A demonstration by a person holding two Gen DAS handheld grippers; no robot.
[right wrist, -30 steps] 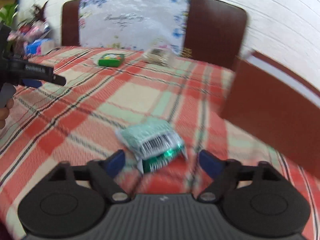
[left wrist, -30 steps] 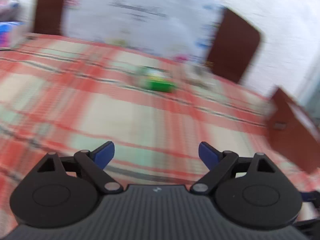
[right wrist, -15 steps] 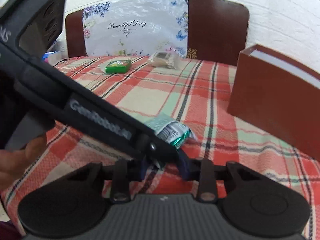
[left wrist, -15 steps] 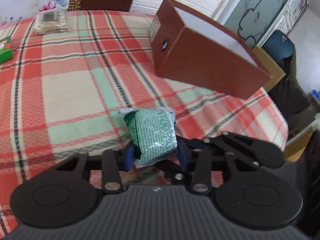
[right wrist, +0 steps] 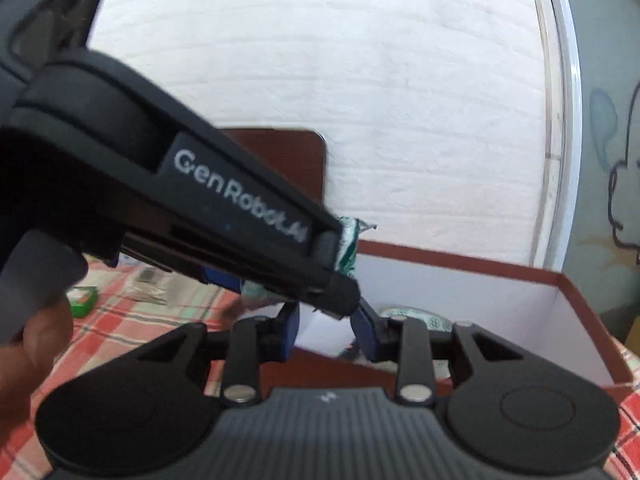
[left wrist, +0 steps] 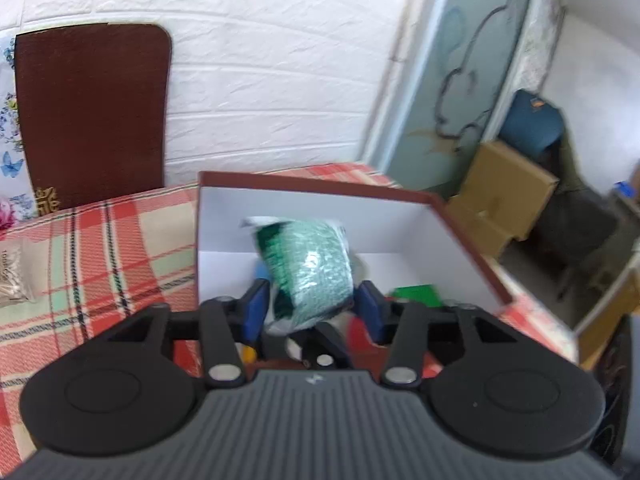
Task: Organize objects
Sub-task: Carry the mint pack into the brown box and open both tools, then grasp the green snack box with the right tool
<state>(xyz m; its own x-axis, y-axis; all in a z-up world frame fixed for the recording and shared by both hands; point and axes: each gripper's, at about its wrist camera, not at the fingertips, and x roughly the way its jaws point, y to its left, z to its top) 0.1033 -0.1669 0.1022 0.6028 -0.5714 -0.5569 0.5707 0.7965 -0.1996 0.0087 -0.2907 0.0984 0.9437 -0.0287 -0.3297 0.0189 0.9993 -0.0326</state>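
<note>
My left gripper [left wrist: 310,310] is shut on a green foil packet [left wrist: 308,266] and holds it over the open brown box with white inside [left wrist: 400,216]. The packet's end [right wrist: 349,246] sticks out past the left gripper body [right wrist: 224,216] in the right wrist view. My right gripper [right wrist: 326,330] is half-closed, apparently around the left gripper's tip, at the box's near wall [right wrist: 472,276]. Green items [left wrist: 418,294] and a round pack [right wrist: 416,314] lie inside the box.
The box stands on a red plaid tablecloth [left wrist: 100,264]. A clear packet [left wrist: 12,276] and a green box [right wrist: 84,298] lie on the cloth to the left. A brown chair back [left wrist: 92,112] stands behind. Cardboard boxes [left wrist: 504,184] sit on the floor at right.
My left gripper lifted the green packet off the cloth and carried it right, over the open box. My right gripper followed alongside.
</note>
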